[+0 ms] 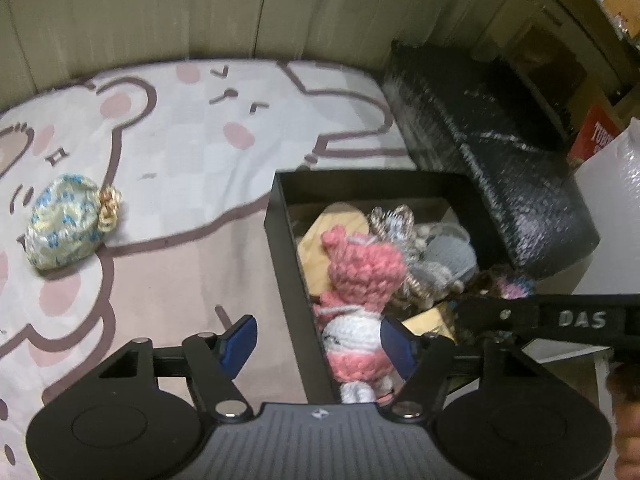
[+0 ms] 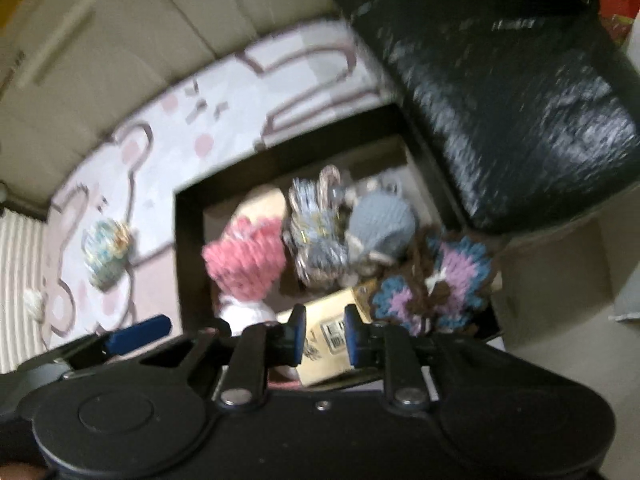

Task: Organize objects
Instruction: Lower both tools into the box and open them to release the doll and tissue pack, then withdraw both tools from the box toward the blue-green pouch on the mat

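left hand-held gripper (image 1: 318, 344) agape astride box (image 1: 280, 240) wall | right hand-held gripper (image 2: 324, 336) closed, empty

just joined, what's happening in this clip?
A person with two handheld grippers is sorting small crochet items into a black box. The left gripper sits open around a pink crochet doll at the box's near edge. The right gripper is shut and empty over the box. A blue-patterned pouch lies out on the bear-print cloth.
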Action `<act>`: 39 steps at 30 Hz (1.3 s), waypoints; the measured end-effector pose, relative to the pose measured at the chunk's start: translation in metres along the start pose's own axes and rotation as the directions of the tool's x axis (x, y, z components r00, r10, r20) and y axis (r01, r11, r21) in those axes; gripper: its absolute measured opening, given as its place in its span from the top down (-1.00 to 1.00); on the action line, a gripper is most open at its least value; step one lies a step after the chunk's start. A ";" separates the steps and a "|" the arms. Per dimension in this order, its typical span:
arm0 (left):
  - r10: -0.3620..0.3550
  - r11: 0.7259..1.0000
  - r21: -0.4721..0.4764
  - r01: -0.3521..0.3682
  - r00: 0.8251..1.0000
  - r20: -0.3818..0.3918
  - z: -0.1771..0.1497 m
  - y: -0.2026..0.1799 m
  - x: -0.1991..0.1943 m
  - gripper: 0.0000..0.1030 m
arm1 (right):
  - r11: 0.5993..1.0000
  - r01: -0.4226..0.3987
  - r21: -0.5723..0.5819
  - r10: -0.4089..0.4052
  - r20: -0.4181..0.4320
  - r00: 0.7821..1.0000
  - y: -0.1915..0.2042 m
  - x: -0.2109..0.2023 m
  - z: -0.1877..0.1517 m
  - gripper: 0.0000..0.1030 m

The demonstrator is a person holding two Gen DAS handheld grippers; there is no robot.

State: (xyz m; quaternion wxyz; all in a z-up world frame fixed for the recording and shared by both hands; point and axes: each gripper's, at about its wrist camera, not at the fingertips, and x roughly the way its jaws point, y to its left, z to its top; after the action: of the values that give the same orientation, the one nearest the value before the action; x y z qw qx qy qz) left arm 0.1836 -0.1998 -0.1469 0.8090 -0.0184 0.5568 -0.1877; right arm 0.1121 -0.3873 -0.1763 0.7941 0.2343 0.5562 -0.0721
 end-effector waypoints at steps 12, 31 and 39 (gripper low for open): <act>0.053 0.997 0.041 -0.058 0.992 0.115 0.008 -0.003 -0.043 -0.33 | 0.998 0.031 -0.061 -0.019 0.196 0.980 0.009 -0.059 -0.001 0.49; 0.121 0.990 0.039 -0.132 0.971 0.208 0.002 0.008 -0.076 -0.96 | 0.986 0.120 -0.116 -0.068 0.378 0.923 -0.002 -0.093 -0.031 -0.63; 0.110 0.992 0.044 -0.121 0.974 0.200 -0.003 0.006 -0.069 -1.00 | 0.984 0.153 -0.096 -0.102 0.402 0.910 -0.009 -0.088 -0.035 -1.00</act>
State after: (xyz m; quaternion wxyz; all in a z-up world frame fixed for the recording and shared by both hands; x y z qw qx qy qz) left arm 0.1609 -0.1713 -0.0878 0.8698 0.0184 0.4688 -0.1530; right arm 0.0465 -0.3928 -0.1077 0.8966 0.1278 0.4021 -0.1344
